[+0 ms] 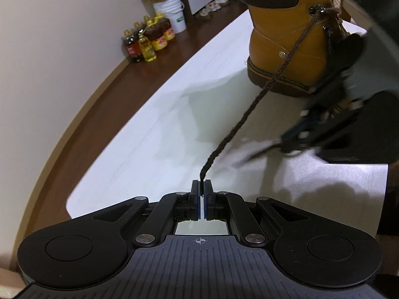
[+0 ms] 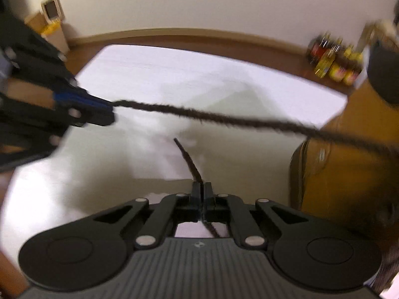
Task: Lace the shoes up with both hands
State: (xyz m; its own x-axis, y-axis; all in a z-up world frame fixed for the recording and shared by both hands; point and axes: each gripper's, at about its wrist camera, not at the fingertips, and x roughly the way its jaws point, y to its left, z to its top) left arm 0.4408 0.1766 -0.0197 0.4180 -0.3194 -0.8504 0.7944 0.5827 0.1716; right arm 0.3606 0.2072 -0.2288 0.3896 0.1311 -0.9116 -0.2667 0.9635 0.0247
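While the boot [image 1: 294, 37] stands by, left tongs [image 1: 201, 189] clamped on taut lace [image 1: 261, 94], right tongs [image 2: 201, 191] pinching the other lace end [image 2: 189, 159].

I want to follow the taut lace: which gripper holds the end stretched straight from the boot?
The left gripper: its lace end runs tight up to the boot. The right gripper pinches the other end, whose short tip pokes out free.

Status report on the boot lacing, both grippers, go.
Left gripper shut on taut lace end. Right gripper shut on other lace end. Tan boot upright on white table. Nothing in the way.
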